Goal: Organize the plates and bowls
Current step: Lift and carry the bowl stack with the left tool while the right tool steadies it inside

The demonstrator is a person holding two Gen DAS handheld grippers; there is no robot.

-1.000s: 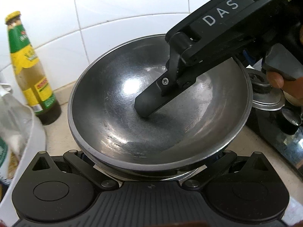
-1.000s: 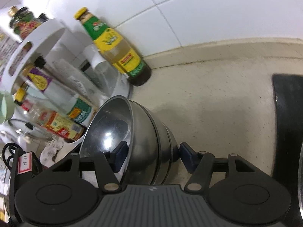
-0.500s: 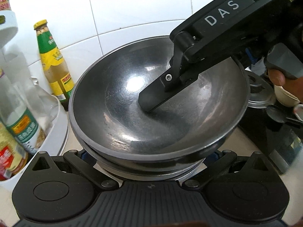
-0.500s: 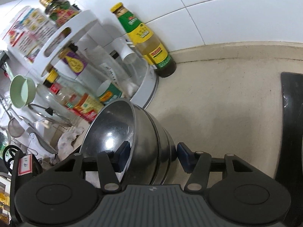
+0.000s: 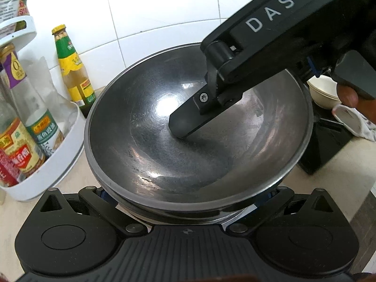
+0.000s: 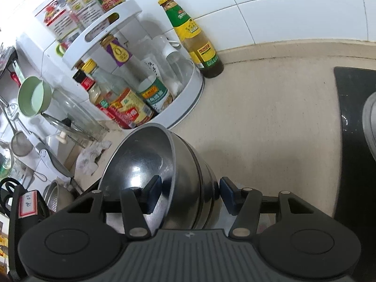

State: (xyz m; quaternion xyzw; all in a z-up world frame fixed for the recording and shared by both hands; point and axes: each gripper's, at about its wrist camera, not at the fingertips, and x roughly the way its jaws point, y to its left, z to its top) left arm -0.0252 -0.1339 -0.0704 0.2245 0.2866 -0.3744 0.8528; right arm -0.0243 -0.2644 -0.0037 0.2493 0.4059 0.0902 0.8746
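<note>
The nested stack of round stainless-steel bowls (image 6: 188, 178) hangs above the beige stone countertop (image 6: 270, 122), just beside the white two-tier condiment rack (image 6: 188, 94). The right gripper (image 6: 190, 196) straddles its wall, one finger inside and one outside, apparently clamped on it. The left gripper (image 5: 185, 202) sits under the near rim; whether its fingers pinch the stack I cannot tell. This looks like mid-carry, and the next move calls for a level set-down clear of the rack. Readable writing: "DAS" on the right gripper's body (bottle labels too small).
</note>
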